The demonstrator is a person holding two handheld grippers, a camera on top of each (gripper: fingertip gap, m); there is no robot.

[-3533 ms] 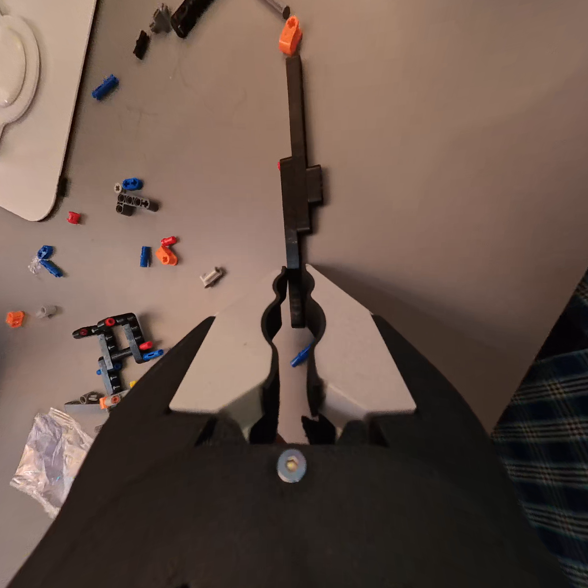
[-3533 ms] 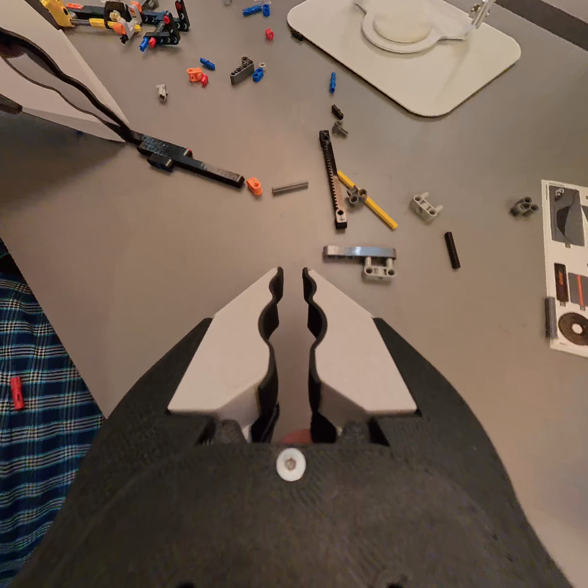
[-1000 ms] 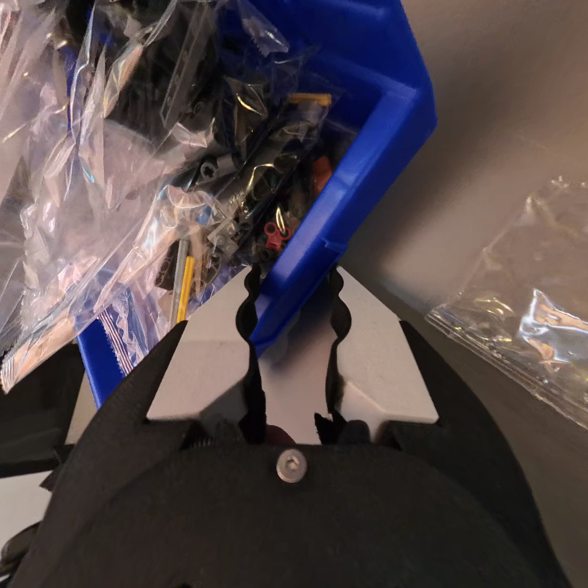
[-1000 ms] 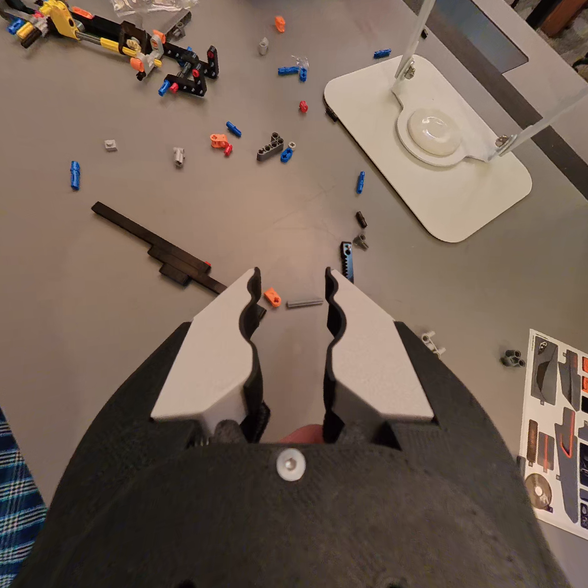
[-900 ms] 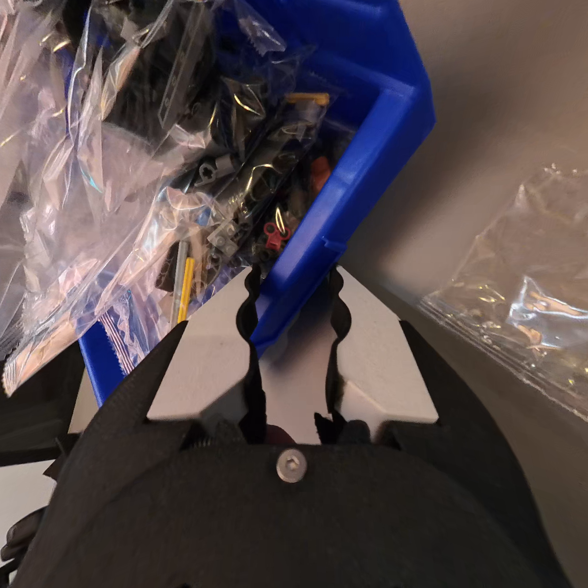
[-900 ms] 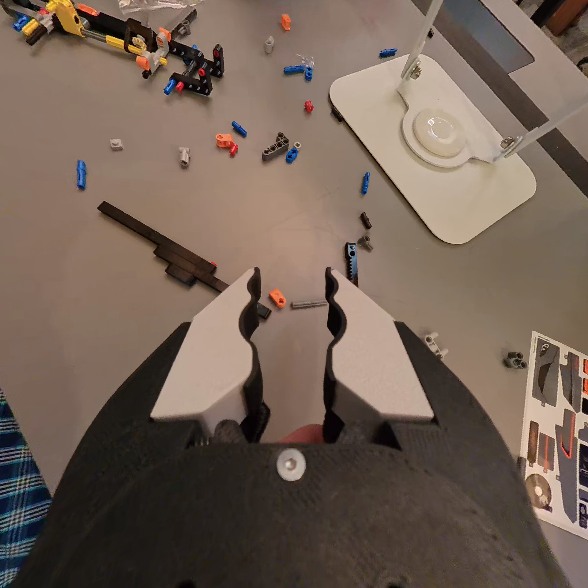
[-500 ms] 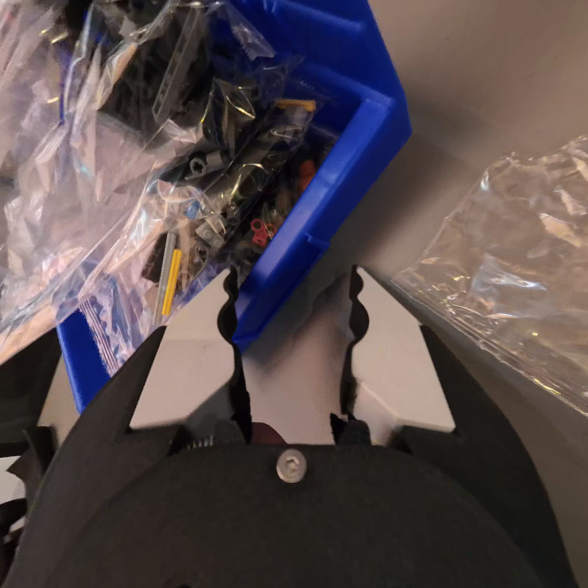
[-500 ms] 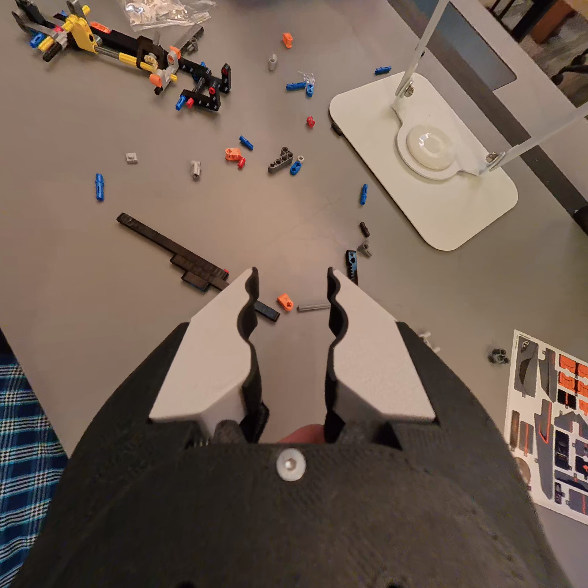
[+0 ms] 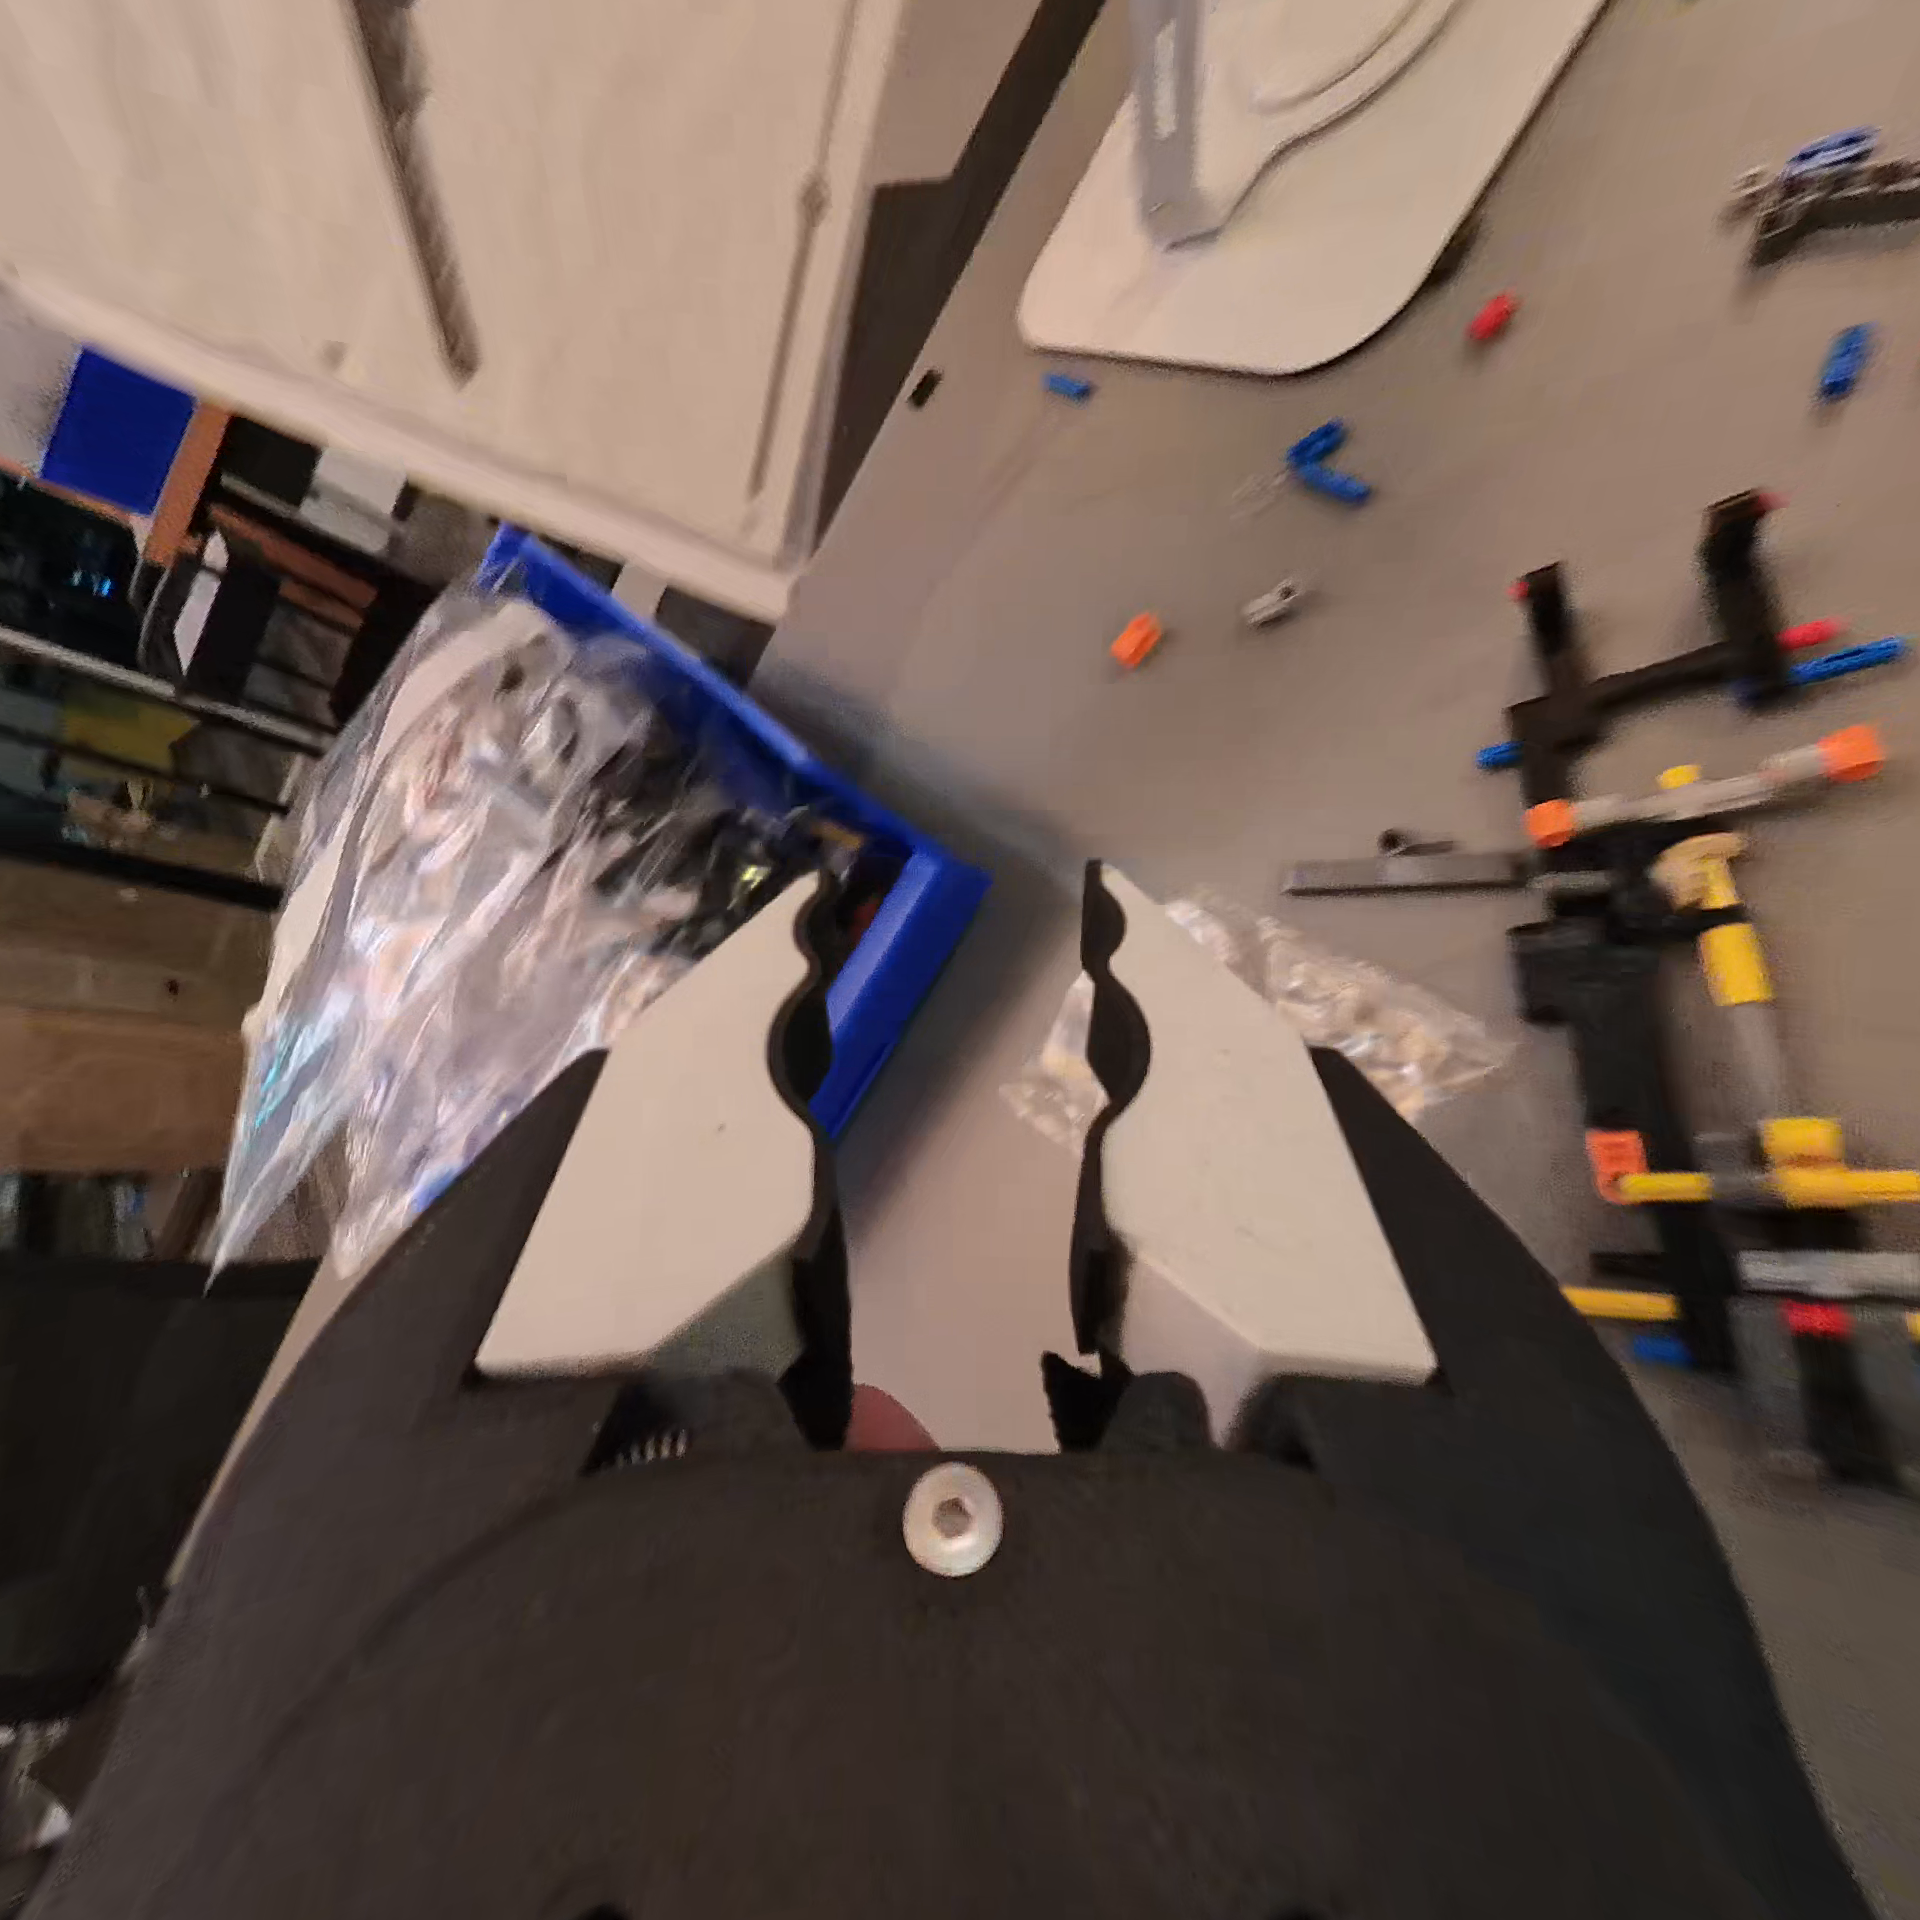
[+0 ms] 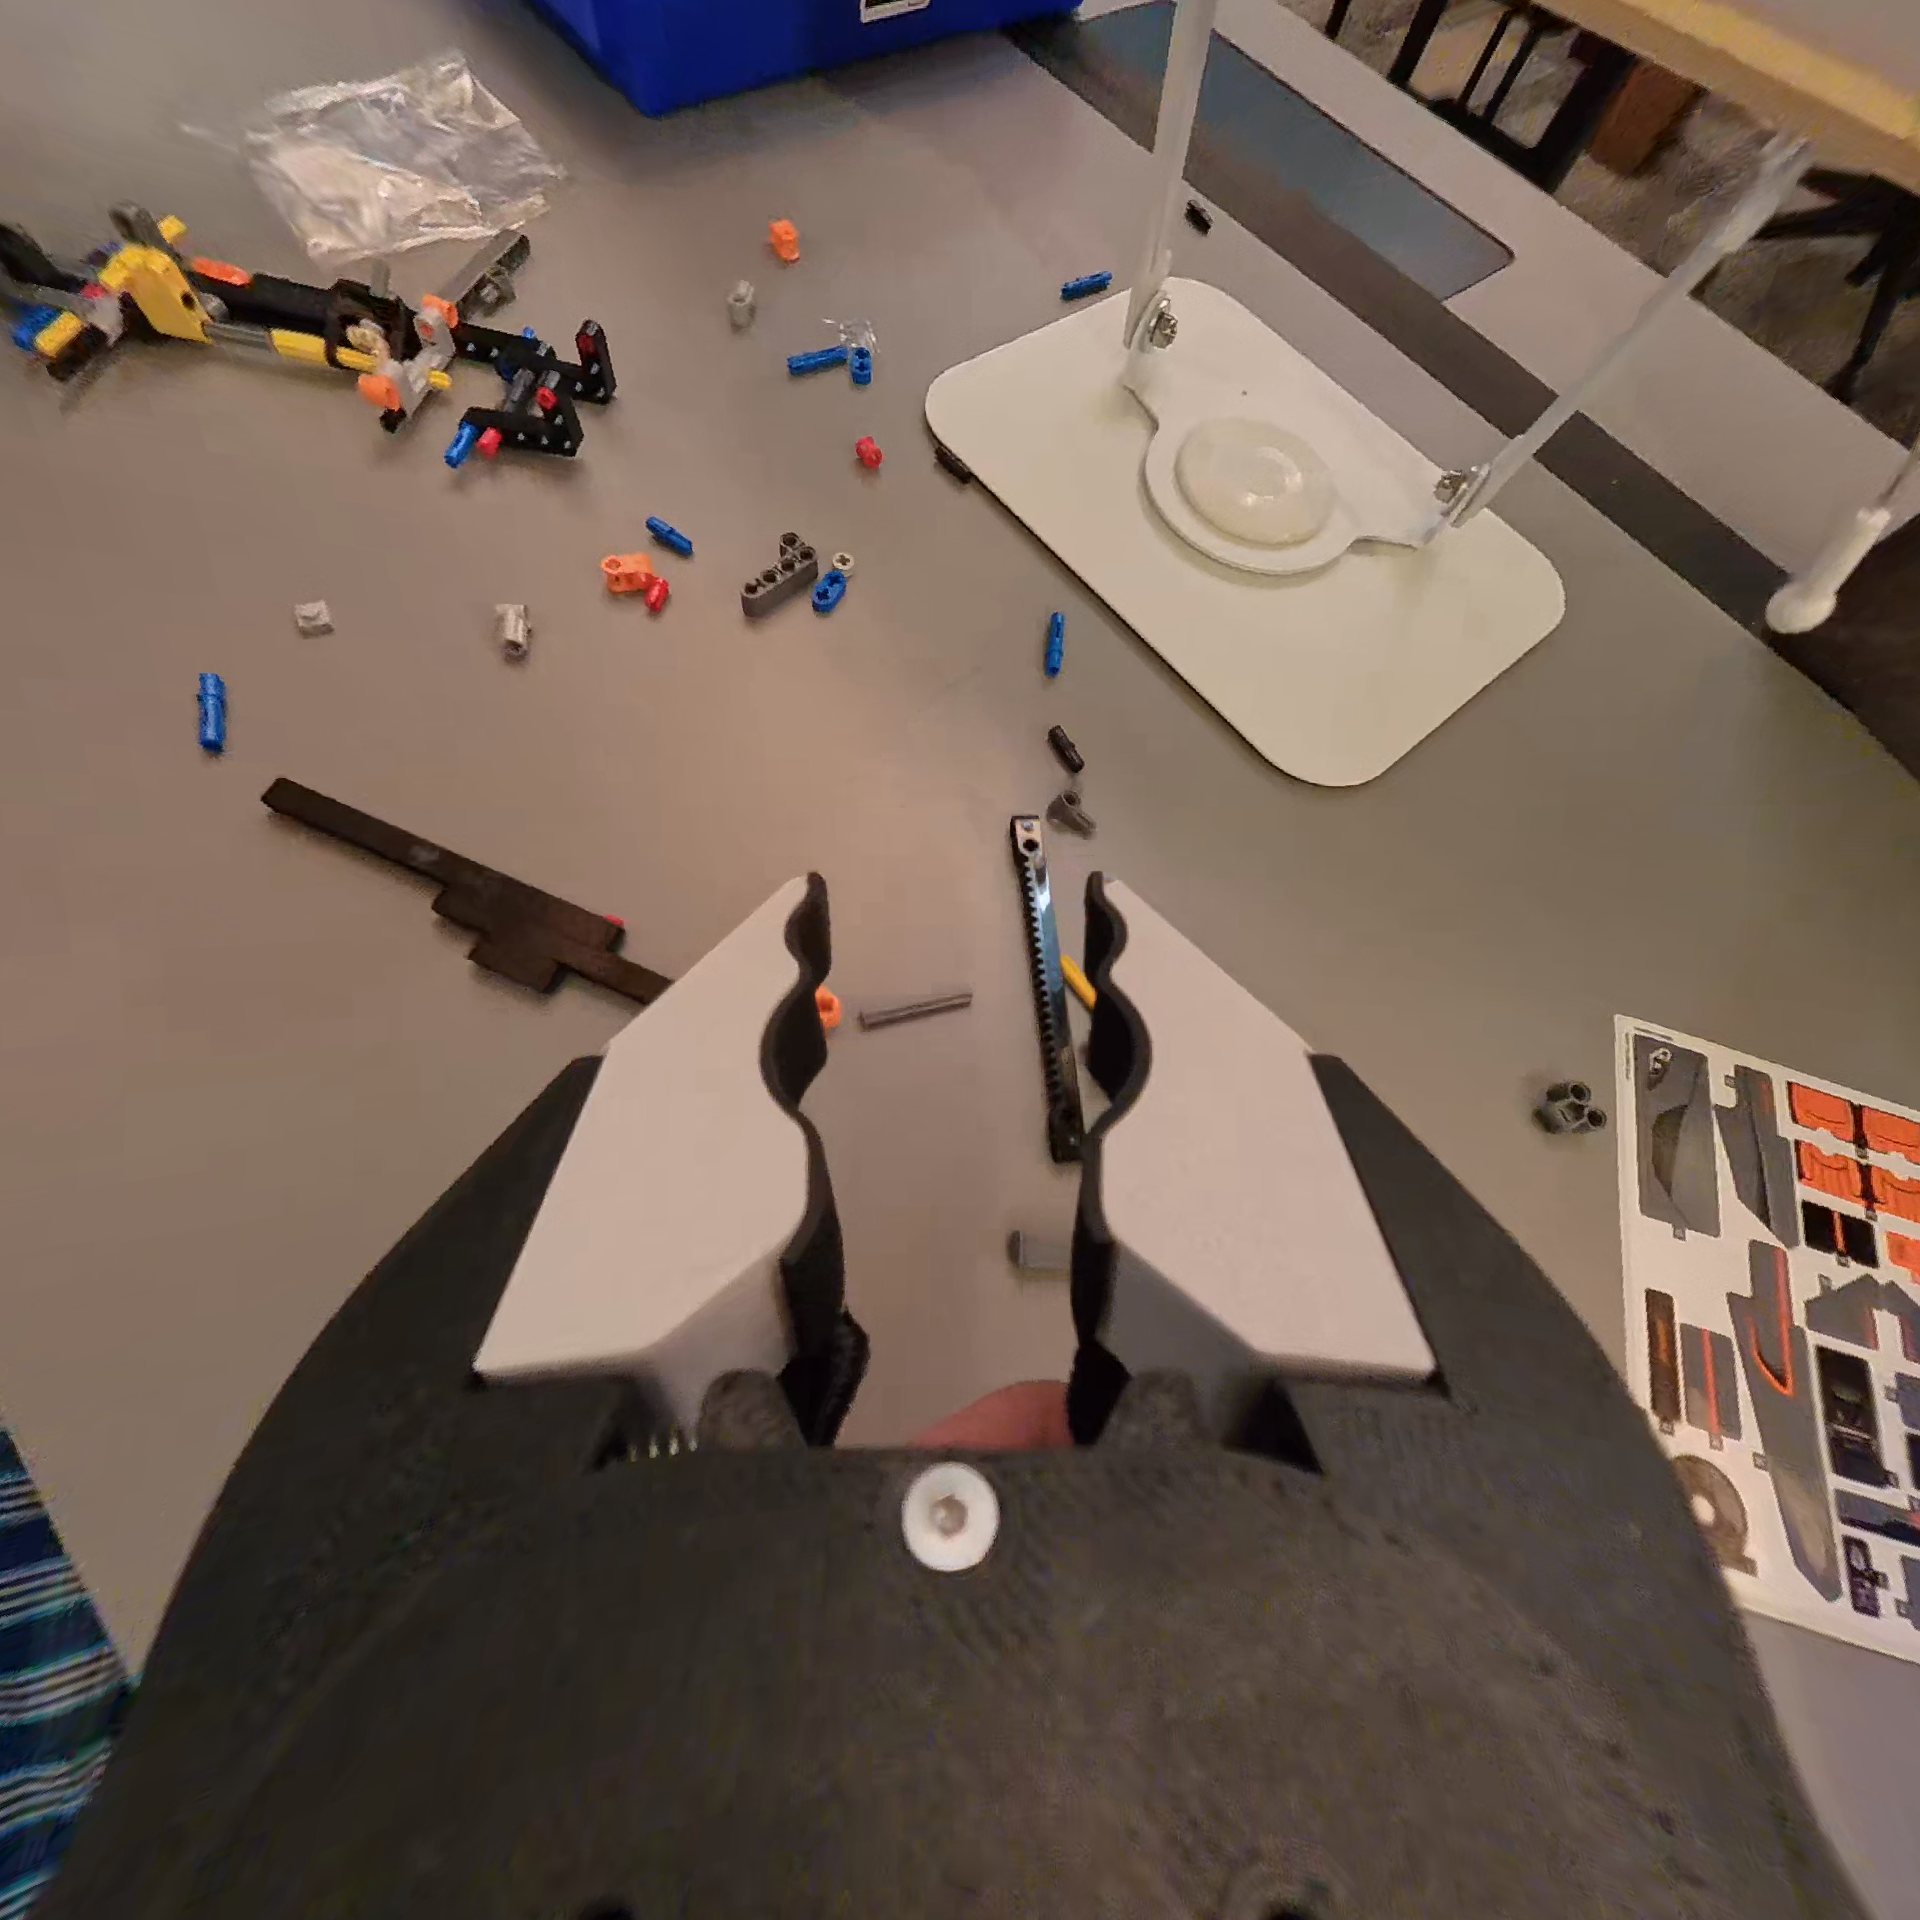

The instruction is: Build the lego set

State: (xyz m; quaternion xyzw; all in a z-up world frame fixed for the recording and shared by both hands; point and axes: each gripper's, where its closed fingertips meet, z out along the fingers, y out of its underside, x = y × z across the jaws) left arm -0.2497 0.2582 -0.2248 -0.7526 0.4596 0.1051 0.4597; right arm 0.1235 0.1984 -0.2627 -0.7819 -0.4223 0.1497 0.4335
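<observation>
My left gripper [image 9: 951, 894] is open and empty, held above the table beside a blue bin [image 9: 904, 935] stuffed with clear bags of Lego parts [image 9: 478, 904]. The part-built black, yellow and orange Lego model [image 9: 1683, 935] lies to its right; it also shows in the right wrist view [image 10: 301, 322]. My right gripper [image 10: 951, 894] is open and empty above a small grey axle [image 10: 914, 1010], an orange connector [image 10: 827, 1008] and a black toothed rack [image 10: 1044, 987]. A long black stepped assembly [image 10: 468, 899] lies left of it.
Loose blue, red, orange and grey pins are scattered over the grey table [image 10: 727, 727]. A white stand base [image 10: 1299, 623] sits at the right back, a sticker sheet [image 10: 1787, 1299] at the right, an empty clear bag [image 10: 384, 156] at the back. A plaid sleeve [image 10: 42, 1662] is at the left edge. The grippers' ends are close to 40 cm from one another. To the small grey axle [image 10: 914, 1010]: right tips about 8 cm, left tips about 40 cm.
My left gripper has let go of the black assembly, swung to the blue bin, opened wider and pulled back and up. My right gripper has opened and risen above the small parts.
</observation>
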